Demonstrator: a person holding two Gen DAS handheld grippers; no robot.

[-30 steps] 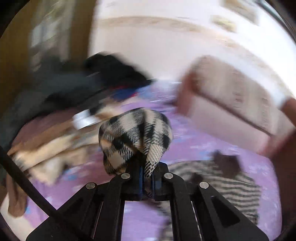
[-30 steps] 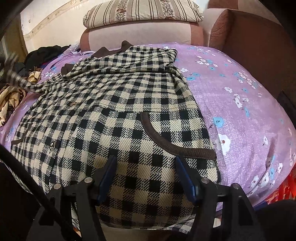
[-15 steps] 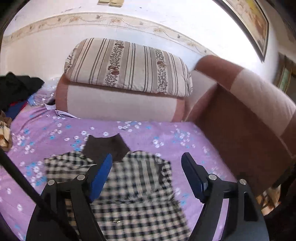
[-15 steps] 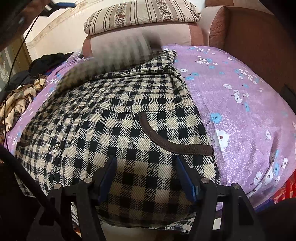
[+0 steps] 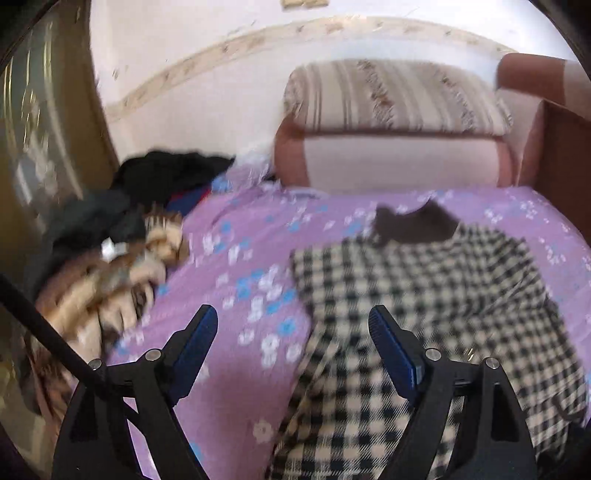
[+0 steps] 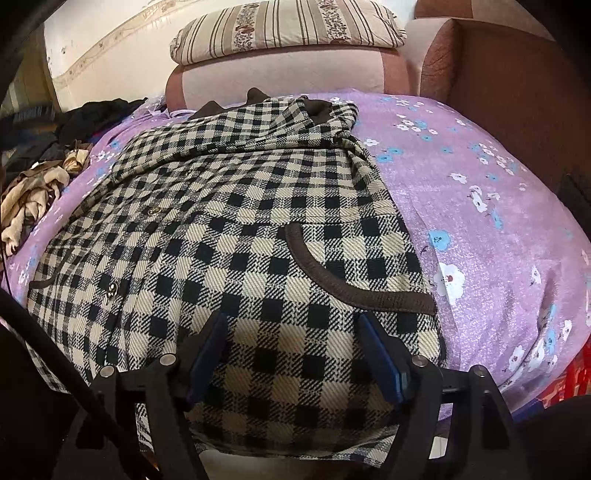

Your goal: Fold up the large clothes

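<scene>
Left tool (image 5: 291, 332): jaws spread, empty; a second ago it was clamped on a checked sleeve, since released and now lying folded across the checked coat (image 6: 236, 229). Right tool (image 6: 291, 343): jaws spread, hovering over the hem, gripping nothing. Coat lies flat on the purple floral bed cover (image 6: 498, 206). Long axis runs hem to brown collar (image 6: 317, 107), collar pointing toward the striped cushion (image 6: 288, 29). Judgement: one sleeve fold done; the body fold remains.
</scene>
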